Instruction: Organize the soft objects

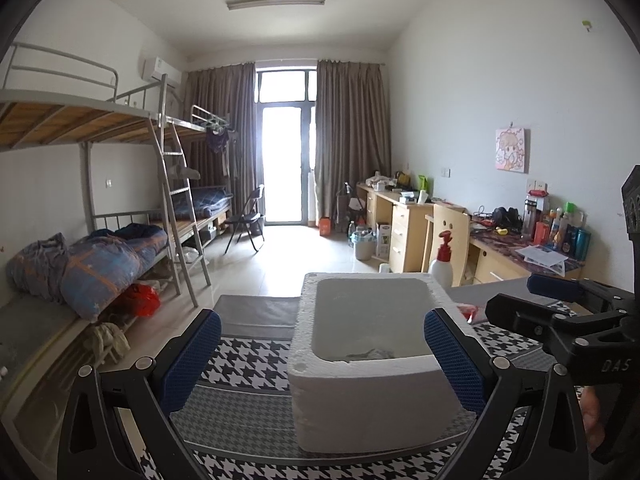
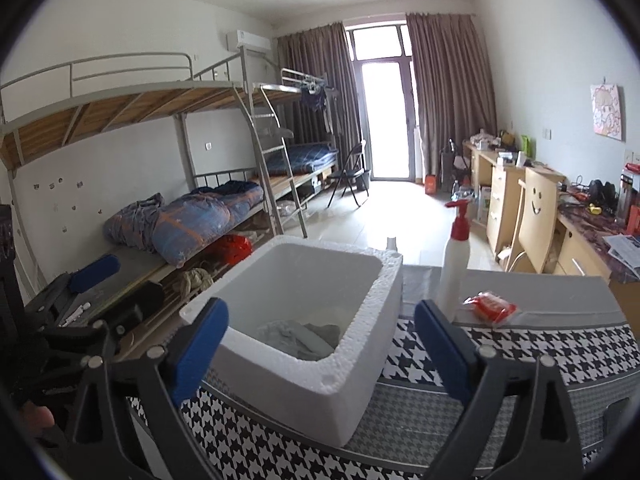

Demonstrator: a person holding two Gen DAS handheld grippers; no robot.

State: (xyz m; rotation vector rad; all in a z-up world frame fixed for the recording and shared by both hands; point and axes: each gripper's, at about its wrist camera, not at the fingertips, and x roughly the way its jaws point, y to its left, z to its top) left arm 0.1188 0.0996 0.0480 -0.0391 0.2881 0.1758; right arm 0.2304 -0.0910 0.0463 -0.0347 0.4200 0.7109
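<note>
Grey cloth point(image 2: 298, 334) is down in the bottom of the white foam box point(image 2: 352, 360) on the counter point(image 2: 540, 312), so that one looks put away. Both the right tongs point(image 2: 320, 344) and left tongs point(image 1: 322, 356) gape wide and empty near the box. What seems left is the red packet point(image 2: 490, 306), right of the box beside the pump bottle point(image 2: 454, 264).

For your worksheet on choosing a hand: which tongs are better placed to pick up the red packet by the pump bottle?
Probably the right tongs. They stand open and empty, and the red packet lies just beyond their right finger, while the foam box stands between the left tongs and it.
</note>
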